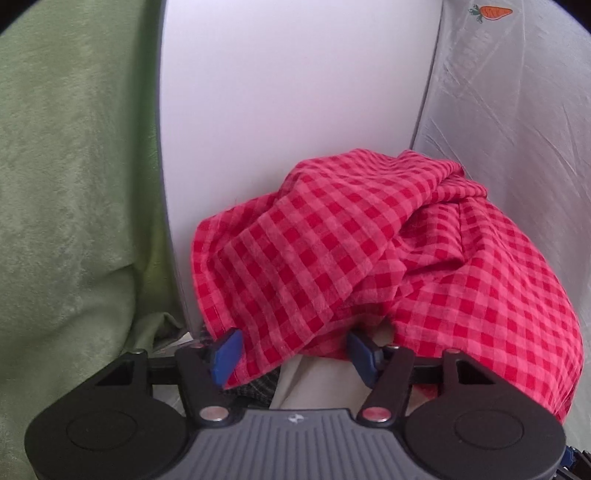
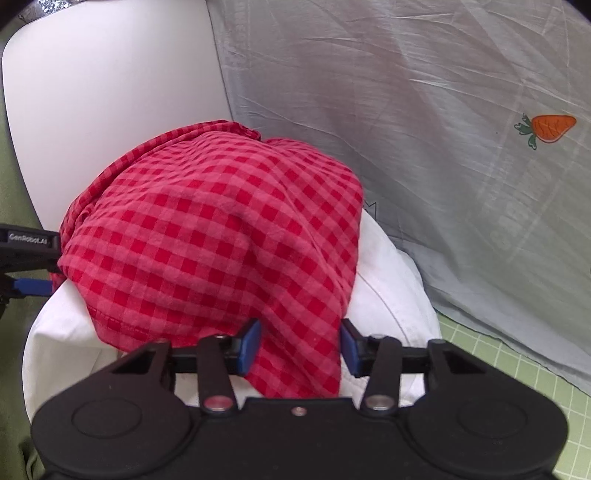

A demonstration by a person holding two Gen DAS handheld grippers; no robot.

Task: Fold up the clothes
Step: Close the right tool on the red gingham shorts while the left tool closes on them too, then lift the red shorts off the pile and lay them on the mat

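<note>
Left wrist view. Left gripper [image 1: 293, 352], black frame, blue finger pads [image 1: 227, 354]: jaws spread apart, a fold of the red-and-pink checked cotton garment [image 1: 369, 258] draped between them, pads not pressed onto it. The garment lies heaped on a cream-white cloth [image 1: 314, 384], whose near part shows under its hem. A dark plaid fabric scrap [image 1: 258, 386] peeks out beside it. Far: a white smooth rounded panel [image 1: 295, 92]. Left: a green textured cloth [image 1: 66, 184]. Right: a pale grey creased sheet [image 1: 517, 129] bearing a small orange carrot motif [image 1: 493, 12]. A small emblem on the gripper's grey ribbed body; no legible writing.

Right wrist view. Right gripper [image 2: 301, 349], same build: jaws apart, a hanging corner of the checked garment between them, not pinched. The garment mounds over the cream-white cloth, which shows at near left and right. At the left edge the other gripper's black arm carries the label "GenRobot.AI" [image 2: 27, 237]. Near right: a green gridded mat [image 2: 517, 369], the grey sheet lying over its far part.
</note>
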